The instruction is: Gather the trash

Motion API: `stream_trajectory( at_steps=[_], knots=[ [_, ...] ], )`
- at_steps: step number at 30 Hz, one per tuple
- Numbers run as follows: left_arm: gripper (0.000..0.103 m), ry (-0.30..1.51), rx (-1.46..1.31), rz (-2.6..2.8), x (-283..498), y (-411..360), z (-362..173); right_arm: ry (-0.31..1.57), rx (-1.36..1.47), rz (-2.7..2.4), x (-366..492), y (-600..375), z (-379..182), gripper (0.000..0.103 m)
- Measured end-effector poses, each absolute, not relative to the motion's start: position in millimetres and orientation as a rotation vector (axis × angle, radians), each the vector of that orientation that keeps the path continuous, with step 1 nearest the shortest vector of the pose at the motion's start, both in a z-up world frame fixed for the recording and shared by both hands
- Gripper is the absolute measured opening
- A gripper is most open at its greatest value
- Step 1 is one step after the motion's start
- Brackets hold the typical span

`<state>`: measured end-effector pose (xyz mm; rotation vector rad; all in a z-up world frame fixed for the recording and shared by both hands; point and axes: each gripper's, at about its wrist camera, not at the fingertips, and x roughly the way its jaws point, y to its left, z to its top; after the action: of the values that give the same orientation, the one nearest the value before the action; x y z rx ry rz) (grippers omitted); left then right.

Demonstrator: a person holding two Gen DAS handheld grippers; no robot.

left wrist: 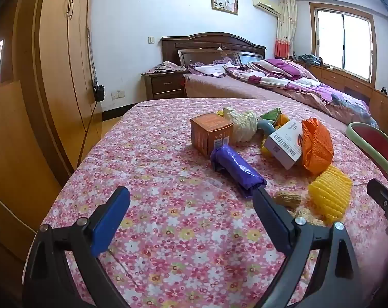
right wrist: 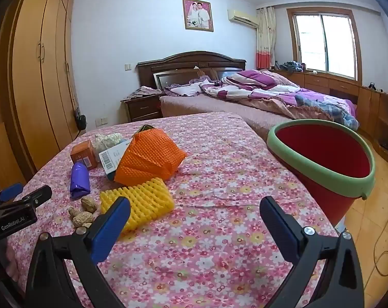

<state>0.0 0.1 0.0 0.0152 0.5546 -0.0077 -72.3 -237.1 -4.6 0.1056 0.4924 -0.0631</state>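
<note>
Trash lies on a floral-cloth table: a purple wrapper roll, an orange box, a white barcode box, orange foam net, yellow foam net, white foam and peanut shells. My left gripper is open and empty, just short of the purple roll. My right gripper is open and empty, beside the yellow foam net. A red bin with a green rim stands at the table's right edge.
A wooden wardrobe lines the left wall. A bed with purple bedding and a nightstand stand behind the table. Low cabinets run under the window. A cable lies on the floor at right.
</note>
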Motion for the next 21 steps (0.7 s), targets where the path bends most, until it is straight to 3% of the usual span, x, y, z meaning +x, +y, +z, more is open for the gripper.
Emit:
stream_trajectory(
  at_steps=[21],
  knots=[
    [0.096, 0.555, 0.014, -0.007, 0.1, 0.0, 0.0, 0.486, 0.093, -0.066, -72.5, -236.2, -4.7, 0.103]
  ],
)
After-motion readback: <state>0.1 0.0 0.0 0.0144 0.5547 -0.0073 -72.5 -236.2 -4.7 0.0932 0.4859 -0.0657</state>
